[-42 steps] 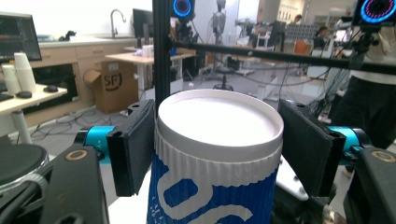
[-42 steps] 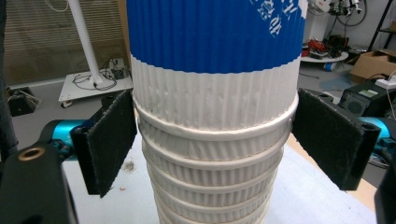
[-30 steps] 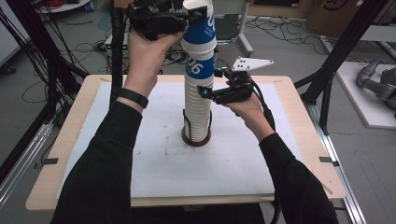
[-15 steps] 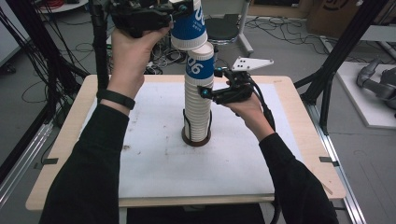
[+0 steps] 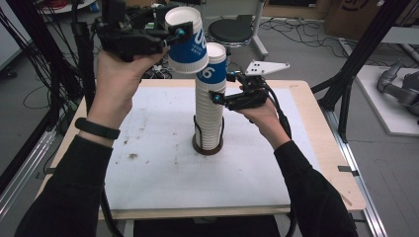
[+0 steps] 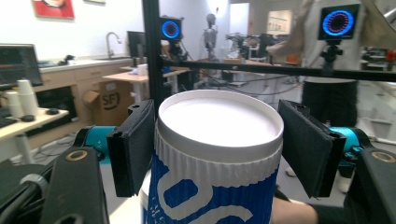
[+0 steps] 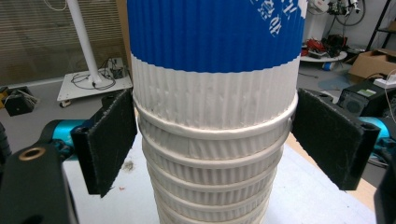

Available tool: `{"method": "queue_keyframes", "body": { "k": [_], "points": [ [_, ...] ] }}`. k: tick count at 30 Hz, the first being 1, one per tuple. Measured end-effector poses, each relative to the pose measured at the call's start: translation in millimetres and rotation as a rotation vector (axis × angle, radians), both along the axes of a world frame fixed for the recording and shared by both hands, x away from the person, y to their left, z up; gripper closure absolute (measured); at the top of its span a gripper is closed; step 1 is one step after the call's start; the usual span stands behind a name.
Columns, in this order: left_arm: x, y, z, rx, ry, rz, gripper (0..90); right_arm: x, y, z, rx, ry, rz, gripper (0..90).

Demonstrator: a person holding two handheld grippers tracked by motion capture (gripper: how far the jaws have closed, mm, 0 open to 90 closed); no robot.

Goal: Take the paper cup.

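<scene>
A tall stack of white ribbed paper cups (image 5: 209,111) stands in a dark ring holder (image 5: 207,146) at the middle of the white mat. Its top cup (image 5: 213,66) has a blue band. My right gripper (image 5: 217,97) is shut on the stack from the right, about halfway up; in the right gripper view its pads (image 7: 109,140) press both sides of the stack (image 7: 215,116). High up and left of the stack's top, my left gripper (image 5: 180,33) is shut on a single blue-and-white cup (image 5: 188,49), held tilted. The left gripper view has that cup (image 6: 219,126) between both pads (image 6: 133,147).
The white mat (image 5: 148,173) lies on a wooden table (image 5: 323,138). Black frame posts stand at the left (image 5: 81,59) and at the right (image 5: 356,64). Cables, a stool (image 5: 232,30) and boxes sit on the floor behind the table.
My left gripper has carried the blue-and-white cup off the stack's top, leftward and slightly down, and the cup is now clear of the stack. The right gripper and the stack have stayed put.
</scene>
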State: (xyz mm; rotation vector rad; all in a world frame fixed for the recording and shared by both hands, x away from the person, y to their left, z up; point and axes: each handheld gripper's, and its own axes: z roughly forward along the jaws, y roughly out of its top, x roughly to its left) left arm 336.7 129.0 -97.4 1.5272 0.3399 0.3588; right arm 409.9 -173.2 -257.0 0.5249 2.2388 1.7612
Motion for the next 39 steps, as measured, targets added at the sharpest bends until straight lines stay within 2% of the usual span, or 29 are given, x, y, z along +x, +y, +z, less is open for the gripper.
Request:
{"method": "queue_keyframes", "body": {
  "k": [7, 16, 19, 27, 32, 39],
  "points": [
    [-17.5, -0.5, -21.0, 0.018, 0.008, -0.022, 30.1, -0.4, -0.5, 0.1, -0.002, 0.003, 0.0, 15.2],
    [-33.4, -3.1, -63.0, 0.042, 0.054, -0.045, 30.1, -0.7, -0.6, 0.3, -0.004, -0.003, -0.002, 15.5],
    [-36.4, -2.6, -76.8, 0.058, 0.056, -0.041, 30.1, -0.9, -0.7, 0.3, -0.004, -0.004, -0.002, 15.5],
    [-39.3, 0.4, -116.8, 0.033, 0.114, -0.062, 30.0, -1.0, -0.8, 0.4, -0.005, -0.01, -0.006, 15.6],
    [-42.9, -1.5, -140.2, 0.041, 0.142, -0.073, 30.0, -1.0, -0.8, 0.3, -0.007, -0.01, -0.006, 15.6],
    [-46.7, -5.6, -165.5, 0.051, 0.139, -0.086, 30.0, -1.6, -1.1, 0.6, -0.009, -0.01, -0.008, 15.8]
  ]
}}
